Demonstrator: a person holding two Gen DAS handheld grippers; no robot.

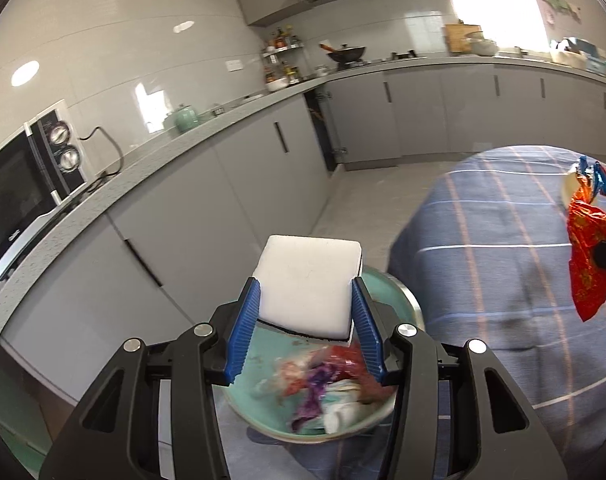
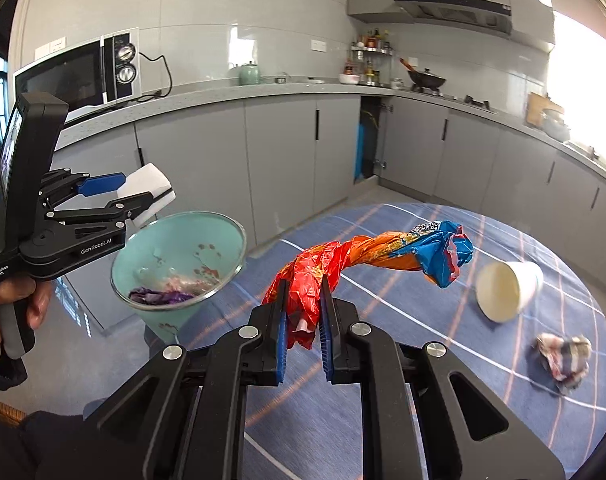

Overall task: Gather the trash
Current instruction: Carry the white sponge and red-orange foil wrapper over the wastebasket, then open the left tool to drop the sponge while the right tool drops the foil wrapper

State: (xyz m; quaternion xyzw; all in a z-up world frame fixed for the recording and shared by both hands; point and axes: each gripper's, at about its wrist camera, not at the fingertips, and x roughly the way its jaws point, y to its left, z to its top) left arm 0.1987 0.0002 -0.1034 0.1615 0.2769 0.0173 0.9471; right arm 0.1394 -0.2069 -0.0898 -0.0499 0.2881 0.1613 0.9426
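My left gripper (image 1: 305,286) is shut on a white sponge block (image 1: 309,280), its blue pads pressing both sides. Right under it stands a teal bin (image 1: 399,300) with crumpled wrappers inside. The right wrist view shows the same gripper (image 2: 139,196) and sponge (image 2: 149,186) above the bin's (image 2: 223,236) far rim. My right gripper (image 2: 305,284) is shut on a twisted red, orange and blue wrapper (image 2: 375,254), held in the air over the round table (image 2: 383,360) with a blue plaid cloth. The wrapper (image 1: 589,248) also hangs at the right edge of the left wrist view.
A white paper cup (image 2: 507,292) lies on its side on the table, with a crumpled wrapper (image 2: 565,356) nearer the edge. Grey cabinets and a counter with a microwave (image 2: 79,76) run behind. A person's hand (image 2: 7,304) grips the left gripper's handle.
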